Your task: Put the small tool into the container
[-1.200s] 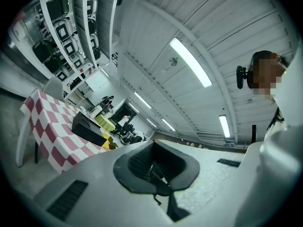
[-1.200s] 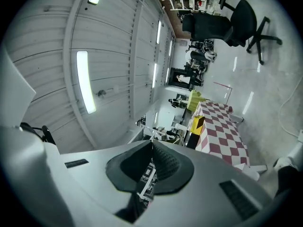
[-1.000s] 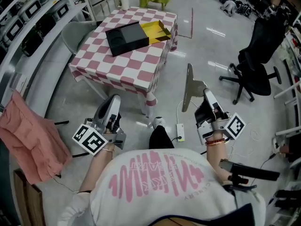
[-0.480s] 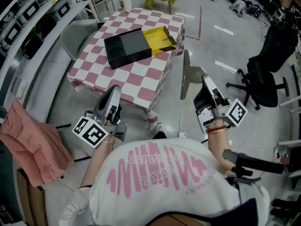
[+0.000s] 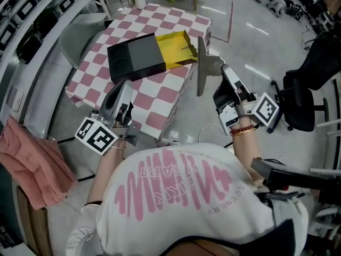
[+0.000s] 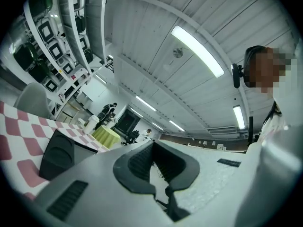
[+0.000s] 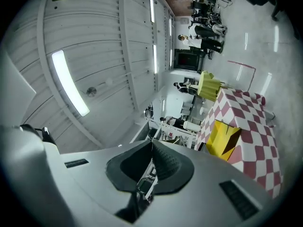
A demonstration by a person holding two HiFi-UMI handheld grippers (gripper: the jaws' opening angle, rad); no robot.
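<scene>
Head view: table (image 5: 165, 97) has open floor (image 5: 250, 47) to its right. The container (image 5: 136, 62) lies mid-table, its yellow tray (image 5: 176, 42) reaching the right edge. Left tongs (image 5: 126, 87) at the near edge, right tongs (image 5: 224, 69) off the side, both closed together, empty.

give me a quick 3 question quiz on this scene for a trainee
1. True or false: the right gripper is shut with nothing between its jaws.
2. What colour is the open tray sticking out of the black box? A red, B yellow, C blue.
3. Fill in: the table has a pink and white ____ cloth.

Key: 1 true; 2 B; 3 checkered.
</scene>
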